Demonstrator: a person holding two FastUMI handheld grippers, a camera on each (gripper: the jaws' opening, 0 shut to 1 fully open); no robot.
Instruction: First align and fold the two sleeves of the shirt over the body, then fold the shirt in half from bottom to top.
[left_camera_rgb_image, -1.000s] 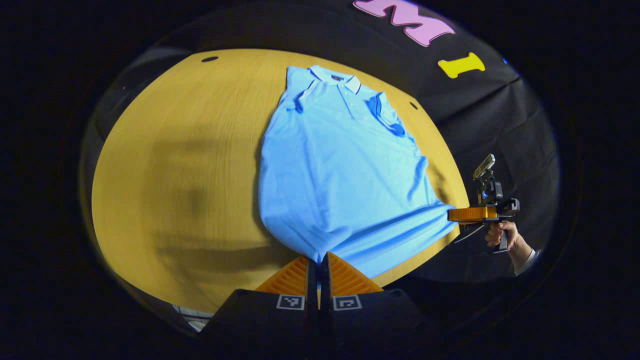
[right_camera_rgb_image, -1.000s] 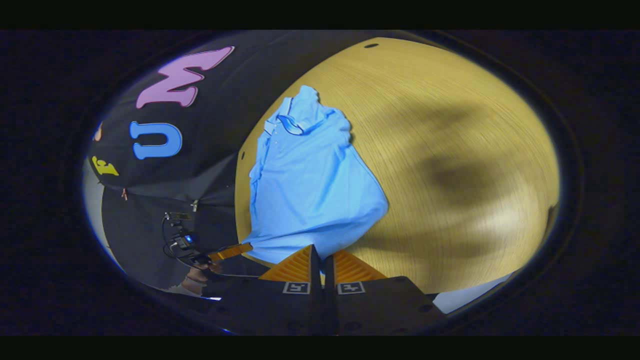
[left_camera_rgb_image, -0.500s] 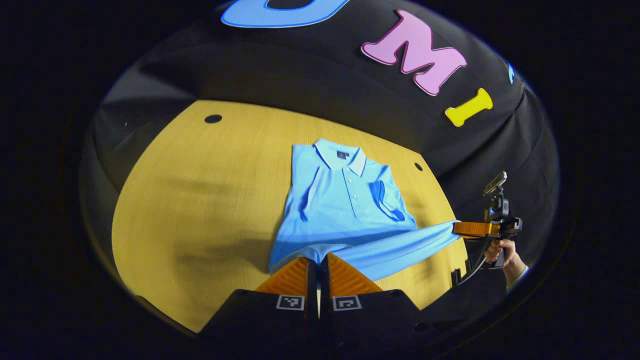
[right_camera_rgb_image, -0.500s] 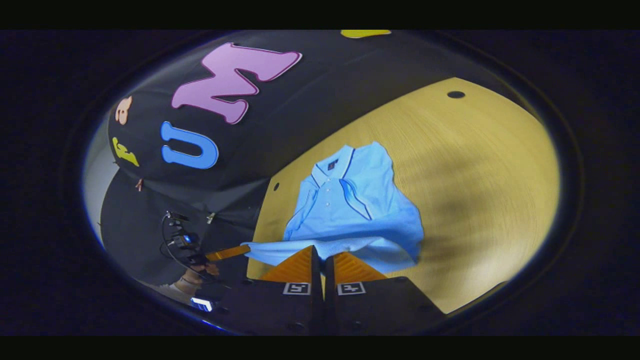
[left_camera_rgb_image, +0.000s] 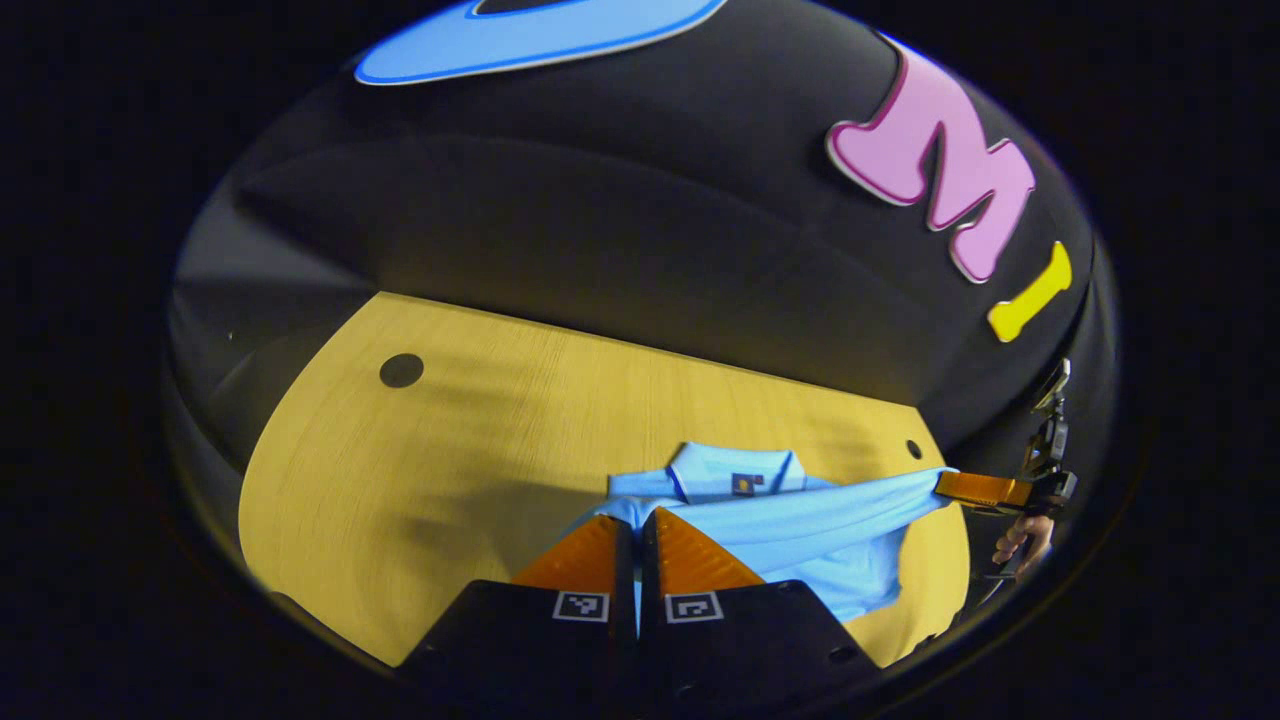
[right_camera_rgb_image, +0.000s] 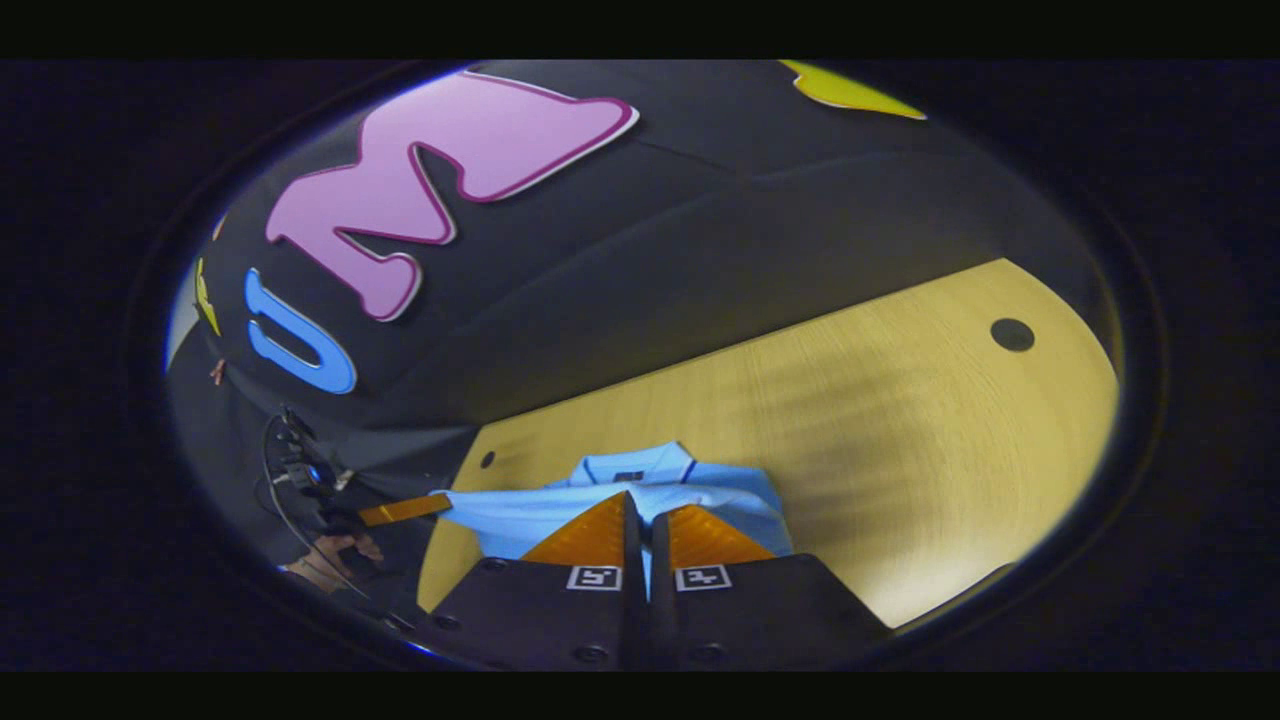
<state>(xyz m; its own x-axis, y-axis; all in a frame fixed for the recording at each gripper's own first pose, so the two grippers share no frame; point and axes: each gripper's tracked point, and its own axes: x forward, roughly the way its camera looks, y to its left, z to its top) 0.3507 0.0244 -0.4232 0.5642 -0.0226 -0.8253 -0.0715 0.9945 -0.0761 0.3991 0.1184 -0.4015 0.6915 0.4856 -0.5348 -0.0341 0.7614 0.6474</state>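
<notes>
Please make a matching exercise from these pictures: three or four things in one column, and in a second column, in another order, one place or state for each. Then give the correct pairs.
Things:
1. left gripper
2. shirt collar
3. table
4. person's hand

Places or states:
A. wooden, with a round dark hole
B. at the far end of the shirt, toward the booth wall
C. below the right gripper, holding it
D. shut on the shirt's lifted hem

Pairs: 1-D, 2-B, 3-A, 4-C

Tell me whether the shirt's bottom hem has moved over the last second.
Yes. The hem has been carried up from the table's near edge toward the collar.
</notes>
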